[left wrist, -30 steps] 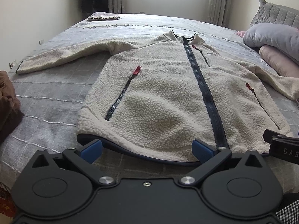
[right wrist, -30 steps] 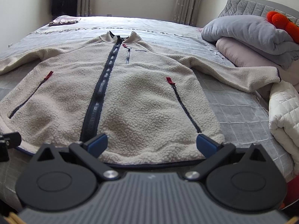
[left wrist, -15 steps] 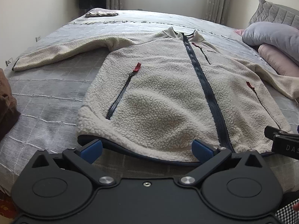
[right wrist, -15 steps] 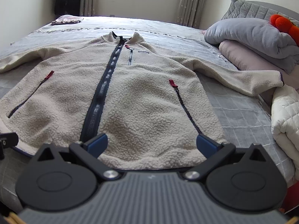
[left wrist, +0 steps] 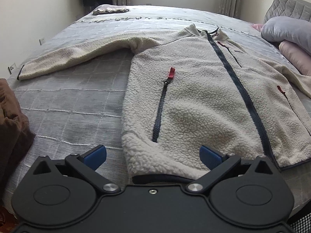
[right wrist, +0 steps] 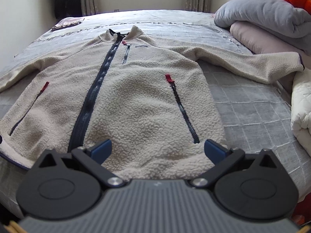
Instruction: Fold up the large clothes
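A cream fleece jacket [left wrist: 196, 101] [right wrist: 132, 101] with a dark front zipper and red pocket pulls lies flat, front up, on the grey bed, both sleeves spread out sideways. My left gripper [left wrist: 153, 154] hovers open over the jacket's bottom left hem corner, its blue fingertips straddling that corner. My right gripper [right wrist: 158, 149] is open above the bottom hem on the right half, between the front zipper and the right pocket zipper. Neither gripper holds any fabric.
The grey checked bedspread [left wrist: 73, 104] [right wrist: 250, 108] covers the bed. Grey and pink pillows [right wrist: 264, 19] and a white duvet [right wrist: 301, 116] sit at the right. A folded cloth [left wrist: 110, 10] lies at the far corner, brown fabric [left wrist: 11, 124] at the left edge.
Both grippers have moved forward and lower toward the jacket's hem. The left one shifted left to the hem corner. The right gripper is no longer seen in the left view.
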